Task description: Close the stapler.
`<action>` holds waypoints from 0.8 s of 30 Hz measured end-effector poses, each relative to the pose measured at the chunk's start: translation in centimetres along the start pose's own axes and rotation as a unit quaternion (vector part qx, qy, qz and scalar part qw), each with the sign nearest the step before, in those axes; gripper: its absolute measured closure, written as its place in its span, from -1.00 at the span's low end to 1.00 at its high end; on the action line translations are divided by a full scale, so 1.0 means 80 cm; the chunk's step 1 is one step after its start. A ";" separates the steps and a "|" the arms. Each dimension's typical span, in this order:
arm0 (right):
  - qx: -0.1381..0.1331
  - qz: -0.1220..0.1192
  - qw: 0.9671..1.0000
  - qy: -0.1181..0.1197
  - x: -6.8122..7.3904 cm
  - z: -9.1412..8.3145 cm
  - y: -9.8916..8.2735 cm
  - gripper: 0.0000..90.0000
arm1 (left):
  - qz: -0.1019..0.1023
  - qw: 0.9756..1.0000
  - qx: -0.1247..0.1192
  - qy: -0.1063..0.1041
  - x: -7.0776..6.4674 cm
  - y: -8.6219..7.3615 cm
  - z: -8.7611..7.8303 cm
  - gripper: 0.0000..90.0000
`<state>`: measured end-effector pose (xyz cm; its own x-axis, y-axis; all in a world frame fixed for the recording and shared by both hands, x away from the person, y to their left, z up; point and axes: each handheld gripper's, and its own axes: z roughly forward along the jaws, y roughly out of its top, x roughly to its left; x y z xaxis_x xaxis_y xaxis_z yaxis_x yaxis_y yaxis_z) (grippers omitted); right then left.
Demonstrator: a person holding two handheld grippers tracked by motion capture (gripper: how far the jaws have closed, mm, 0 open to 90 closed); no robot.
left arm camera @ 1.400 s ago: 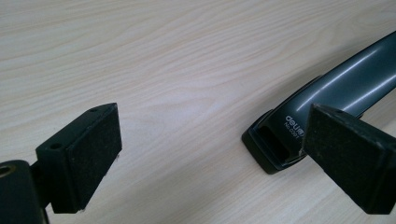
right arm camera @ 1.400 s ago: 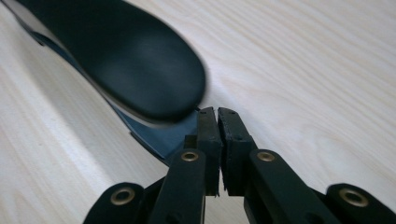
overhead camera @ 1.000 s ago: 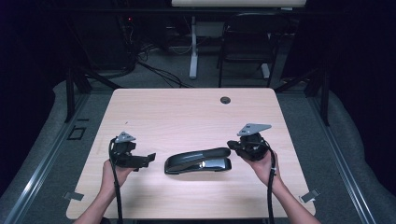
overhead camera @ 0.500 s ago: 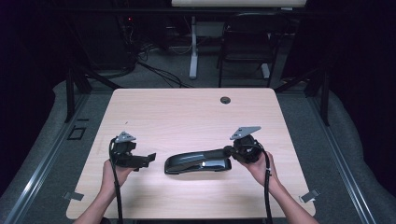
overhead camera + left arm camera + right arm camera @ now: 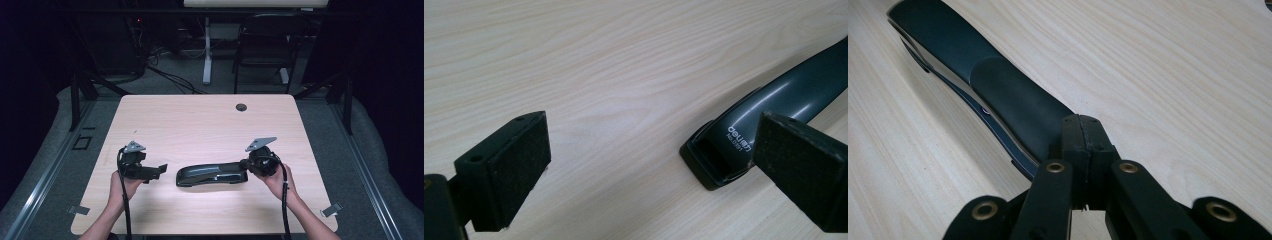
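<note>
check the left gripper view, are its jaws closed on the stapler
No, the left gripper stands wide open, and the stapler lies beyond it on the table.

The worktop is bright, lit from above, and the room around it is very dark, almost black at the left and right edges. The high view is a bit soft and grainy. A white shine runs along the stapler in the left gripper view. Close up, the gripper pads look a little fuzzy. The far wood looks blurry in the right gripper view. Shadows are soft and small.
</note>
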<state>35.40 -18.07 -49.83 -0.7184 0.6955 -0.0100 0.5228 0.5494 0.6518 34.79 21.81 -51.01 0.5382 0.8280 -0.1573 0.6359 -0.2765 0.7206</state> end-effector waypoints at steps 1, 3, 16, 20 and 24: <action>0.000 0.000 1.000 0.000 0.000 0.000 0.000 1.00 | 0.000 1.000 0.000 0.000 0.000 0.000 0.000 -0.94; 0.000 -0.001 1.000 -0.001 0.000 0.000 0.000 1.00 | 0.000 1.000 -0.001 0.001 0.000 0.000 0.001 -0.94; 0.009 0.001 1.000 0.006 -0.003 0.003 -0.001 1.00 | 0.001 1.000 0.001 -0.004 -0.001 0.000 0.003 -0.95; 0.002 0.008 1.000 0.013 -0.005 0.003 -0.002 1.00 | 0.002 1.000 0.002 -0.006 -0.001 0.001 0.002 -0.95; 0.007 -0.001 1.000 0.006 -0.003 0.003 0.000 1.00 | 0.002 1.000 0.001 -0.011 -0.001 0.001 0.002 -0.95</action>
<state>35.65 -18.15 -50.01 -0.7244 0.6894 -0.0026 0.5275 0.5567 0.6418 34.86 21.65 -51.07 0.5533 0.8156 -0.1695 0.6344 -0.2806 0.7203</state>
